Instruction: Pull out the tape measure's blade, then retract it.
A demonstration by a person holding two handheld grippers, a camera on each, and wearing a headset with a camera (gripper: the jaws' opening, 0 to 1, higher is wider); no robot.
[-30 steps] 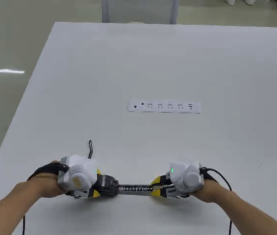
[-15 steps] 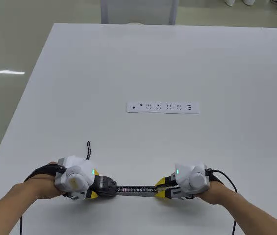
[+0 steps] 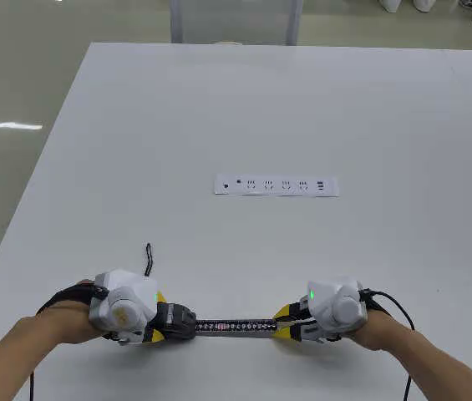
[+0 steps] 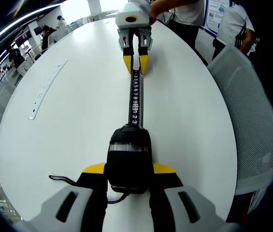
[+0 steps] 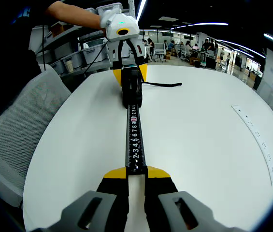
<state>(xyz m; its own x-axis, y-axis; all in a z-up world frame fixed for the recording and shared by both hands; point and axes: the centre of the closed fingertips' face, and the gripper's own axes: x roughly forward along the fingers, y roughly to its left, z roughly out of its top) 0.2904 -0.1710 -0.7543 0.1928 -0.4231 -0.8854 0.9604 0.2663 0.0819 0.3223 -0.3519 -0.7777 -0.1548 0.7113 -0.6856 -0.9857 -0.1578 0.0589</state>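
The left hand-held gripper (image 4: 129, 170) is closed on the black case of the tape measure (image 4: 129, 153), which sits on the white table (image 3: 302, 109) near its front edge. The right hand-held gripper (image 5: 136, 174) is closed narrowly on the end of the blade (image 5: 135, 133); the hook is probably between the jaws, but it is hidden. The blade runs straight between the two grippers. A white power strip (image 3: 276, 185) lies well apart, farther back.

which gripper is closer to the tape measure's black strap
Left. The left gripper clamps the case right by the strap; the right gripper holds the blade farther off.
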